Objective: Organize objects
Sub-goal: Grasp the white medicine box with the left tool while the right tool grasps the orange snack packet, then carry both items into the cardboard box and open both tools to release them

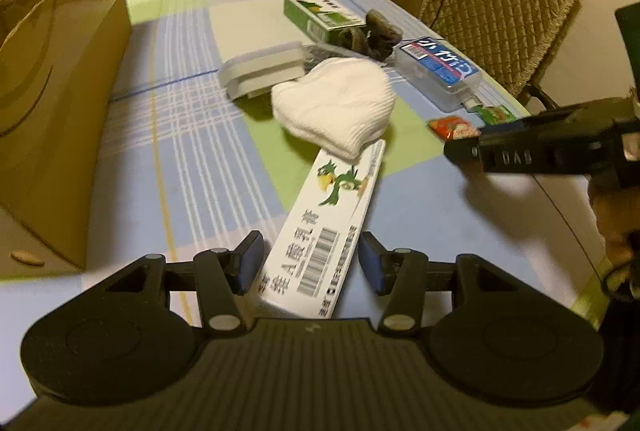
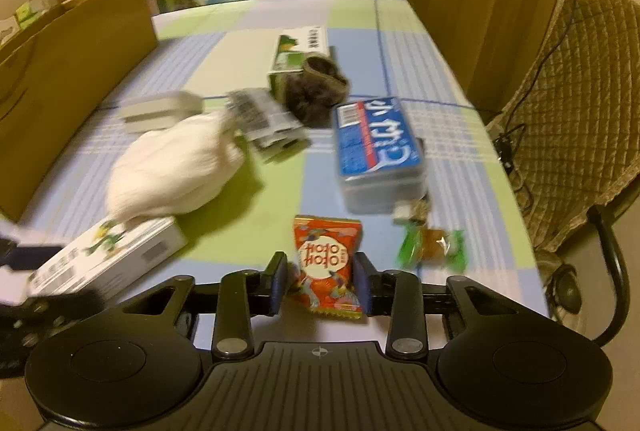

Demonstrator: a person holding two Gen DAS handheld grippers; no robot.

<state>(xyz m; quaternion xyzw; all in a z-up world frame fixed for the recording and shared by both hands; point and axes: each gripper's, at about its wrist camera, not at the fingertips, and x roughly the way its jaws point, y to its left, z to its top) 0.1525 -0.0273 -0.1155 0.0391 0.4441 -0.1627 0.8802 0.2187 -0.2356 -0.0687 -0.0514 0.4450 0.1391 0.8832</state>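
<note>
Reading the left wrist view from left to right, we meet first a brown carton (image 1: 60, 103) along the left edge of the table (image 1: 192, 159), which wears a cloth checked in blue, green and white. Next we find a pale plastic holder (image 1: 260, 73), then a folded white cloth (image 1: 336, 103) whose near edge lies on the far end of a long white box (image 1: 332, 227) printed with a green bird. We hold the left gripper (image 1: 310, 263) over the near end of that box, with its jaws spread and one blue pad on each side; a narrow gap shows at either pad, so nothing is clamped. Farther back and to the right we note a green box (image 1: 316, 15), a dark furry bundle (image 1: 376, 33) touching it, and a clear case (image 1: 440, 69) with a blue label. Beyond these lie a red packet (image 1: 454, 127) and a green sweet (image 1: 496, 113), near the table's right edge. The right gripper enters from the right as a black bar whose tip sits just beside the red packet. A padded chair (image 1: 508, 15) stands past the table.

Turning to the right wrist view, we see the white box (image 2: 108, 259) at lower left, the cloth (image 2: 172, 171) above it and the case (image 2: 376, 155) right of centre. The right gripper (image 2: 320, 283) has its jaws partly parted around the red packet (image 2: 328, 267), which lies flat between the pads. We cannot tell whether the pads touch it. The green sweet (image 2: 432, 249) lies just to the right.
</note>
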